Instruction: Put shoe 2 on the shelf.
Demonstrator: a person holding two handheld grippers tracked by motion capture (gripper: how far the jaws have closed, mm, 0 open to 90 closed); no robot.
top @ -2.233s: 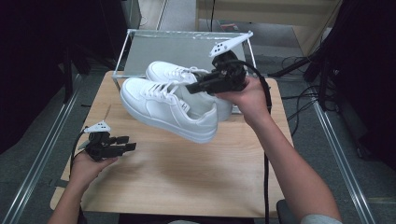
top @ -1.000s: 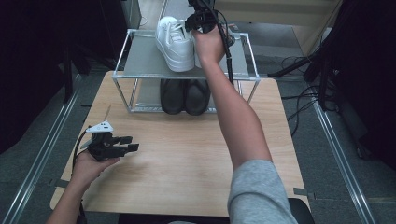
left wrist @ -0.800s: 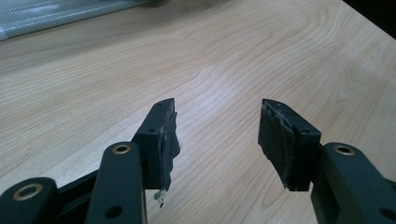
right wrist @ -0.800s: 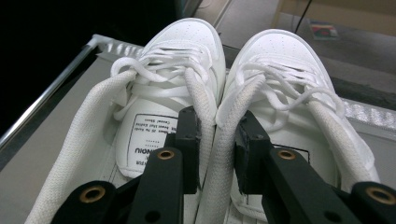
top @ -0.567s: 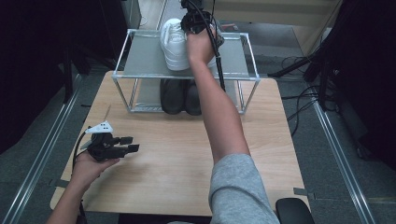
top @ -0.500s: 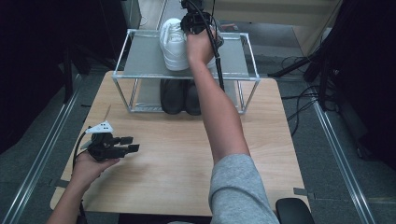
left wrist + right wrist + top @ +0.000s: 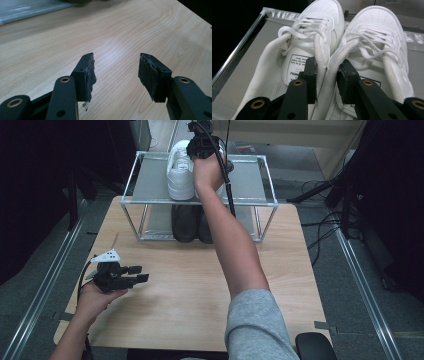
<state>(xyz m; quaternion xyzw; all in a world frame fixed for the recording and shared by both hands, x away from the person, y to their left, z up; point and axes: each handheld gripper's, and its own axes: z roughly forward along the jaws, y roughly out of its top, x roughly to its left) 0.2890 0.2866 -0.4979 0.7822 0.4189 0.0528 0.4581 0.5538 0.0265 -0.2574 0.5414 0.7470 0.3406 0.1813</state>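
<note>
While the left gripper (image 7: 135,274) rests open over the bench (image 7: 190,290), the right gripper (image 7: 325,75), fingers just loosening, straddles both white sneakers' (image 7: 322,30) inner collars on the far rack (image 7: 150,185).

My view from above: light wooden table (image 7: 180,300), rounded corners, centre of room. Grey carpet floor (image 7: 350,285) all round. Metal rail (image 7: 42,290) on floor along left side, another rail (image 7: 367,292) along right. Black cables (image 7: 320,227) trailing over floor at right, near dark stand legs (image 7: 320,190). Black curtains (image 7: 30,180) far left and right; I can't make out walls behind. Pale wooden panel (image 7: 290,132) at far edge. Black chair seat (image 7: 315,347) near bottom right. Lighting dim, even.
</note>
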